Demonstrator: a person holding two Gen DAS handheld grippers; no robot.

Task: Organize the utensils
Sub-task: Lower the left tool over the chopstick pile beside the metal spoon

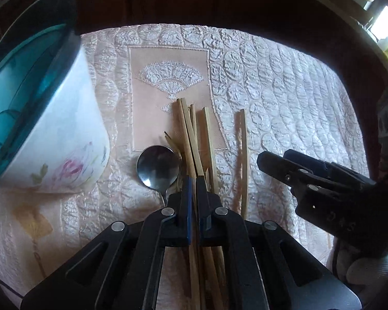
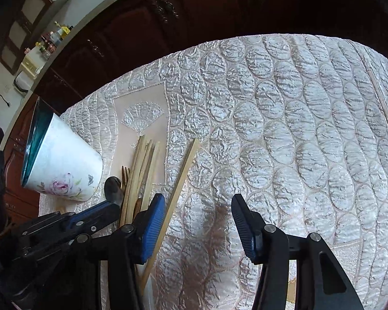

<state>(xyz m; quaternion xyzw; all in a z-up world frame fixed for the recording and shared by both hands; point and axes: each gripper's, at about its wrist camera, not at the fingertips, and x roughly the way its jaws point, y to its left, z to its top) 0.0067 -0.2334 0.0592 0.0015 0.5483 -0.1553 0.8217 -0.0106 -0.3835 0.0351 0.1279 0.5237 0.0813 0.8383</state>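
Observation:
A white flowered utensil holder [image 1: 57,134] with a teal rim stands at the left, also in the right wrist view [image 2: 64,165]. A bundle of wooden chopsticks [image 1: 194,134] lies on the quilted cloth beside a metal spoon [image 1: 157,166] and a wooden fork [image 1: 172,139]. My left gripper [image 1: 194,180] is shut on one chopstick of the bundle. A single chopstick [image 1: 244,160] lies apart to the right; it also shows in the right wrist view [image 2: 179,183]. My right gripper [image 2: 198,206] is open and empty just right of it.
The pinkish quilted cloth [image 2: 284,142] covers the table, with an embroidered fan panel [image 1: 168,82] behind the utensils. Dark wooden cabinets [image 2: 194,7] stand beyond the far edge. The right gripper's body [image 1: 323,188] sits close to my left gripper.

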